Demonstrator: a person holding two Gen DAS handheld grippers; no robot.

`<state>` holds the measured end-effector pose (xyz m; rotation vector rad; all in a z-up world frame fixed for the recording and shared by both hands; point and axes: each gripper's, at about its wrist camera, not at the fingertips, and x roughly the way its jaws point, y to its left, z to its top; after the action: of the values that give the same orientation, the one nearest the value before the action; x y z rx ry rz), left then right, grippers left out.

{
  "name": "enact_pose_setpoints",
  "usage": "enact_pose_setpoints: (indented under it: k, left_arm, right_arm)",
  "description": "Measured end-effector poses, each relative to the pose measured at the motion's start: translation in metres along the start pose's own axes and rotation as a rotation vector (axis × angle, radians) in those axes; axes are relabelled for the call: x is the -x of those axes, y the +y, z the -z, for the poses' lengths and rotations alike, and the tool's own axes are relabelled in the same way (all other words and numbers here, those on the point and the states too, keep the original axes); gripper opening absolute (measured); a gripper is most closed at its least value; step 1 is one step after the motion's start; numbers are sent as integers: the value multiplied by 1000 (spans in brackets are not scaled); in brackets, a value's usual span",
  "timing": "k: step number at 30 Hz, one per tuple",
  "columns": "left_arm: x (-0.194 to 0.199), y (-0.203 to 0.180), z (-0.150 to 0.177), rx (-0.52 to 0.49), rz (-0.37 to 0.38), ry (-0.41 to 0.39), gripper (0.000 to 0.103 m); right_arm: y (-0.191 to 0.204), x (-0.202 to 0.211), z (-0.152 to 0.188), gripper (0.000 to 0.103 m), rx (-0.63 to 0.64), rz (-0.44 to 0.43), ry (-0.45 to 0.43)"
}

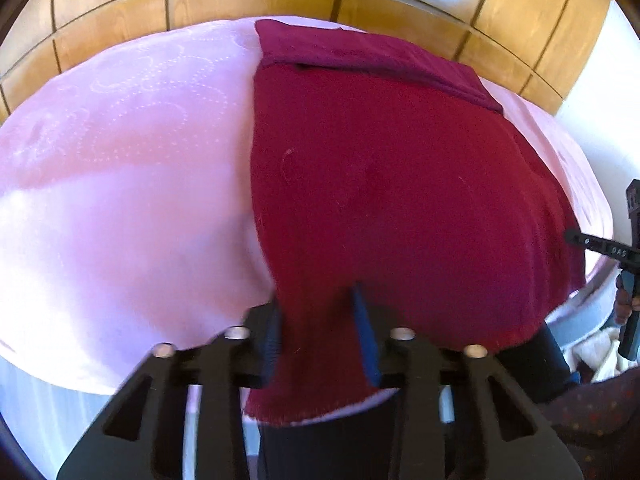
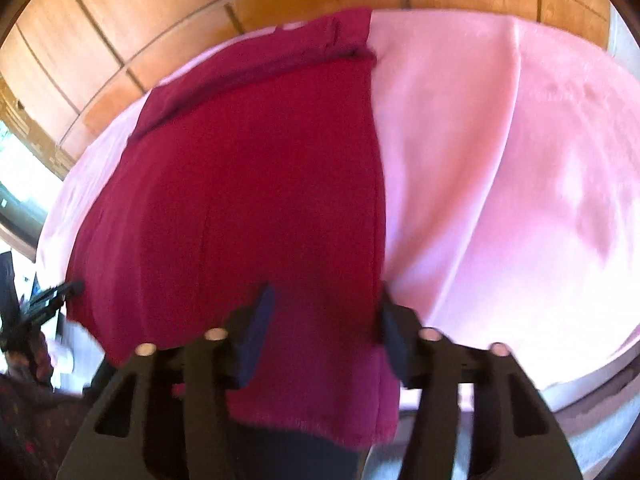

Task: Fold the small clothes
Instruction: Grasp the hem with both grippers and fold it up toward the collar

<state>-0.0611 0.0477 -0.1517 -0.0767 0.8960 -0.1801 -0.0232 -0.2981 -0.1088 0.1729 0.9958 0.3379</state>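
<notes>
Left tool [image 1: 320, 336] is clamped on the near left corner of the red garment [image 1: 380, 184]. Right tool [image 2: 324, 336] straddles the near right corner, jaws apart, grip uncertain. The garment's long axis runs straight away from both tools across the pink-covered bed [image 1: 120, 184].

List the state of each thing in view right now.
Red garment: spread on the bed, far end folded over, near hem hanging off the edge.
Pink bedcover: lying flat.
Left gripper: hem between its fingers.
Right gripper: hem between its fingers.
</notes>
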Motion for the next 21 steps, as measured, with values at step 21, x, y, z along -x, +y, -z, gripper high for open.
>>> enact_pose_setpoints:
  k: [21]
  left_arm:
    - [-26, 32, -160, 246, 243, -185, 10]
  right_arm:
    - [2, -22, -138, 10, -172, -169, -164]
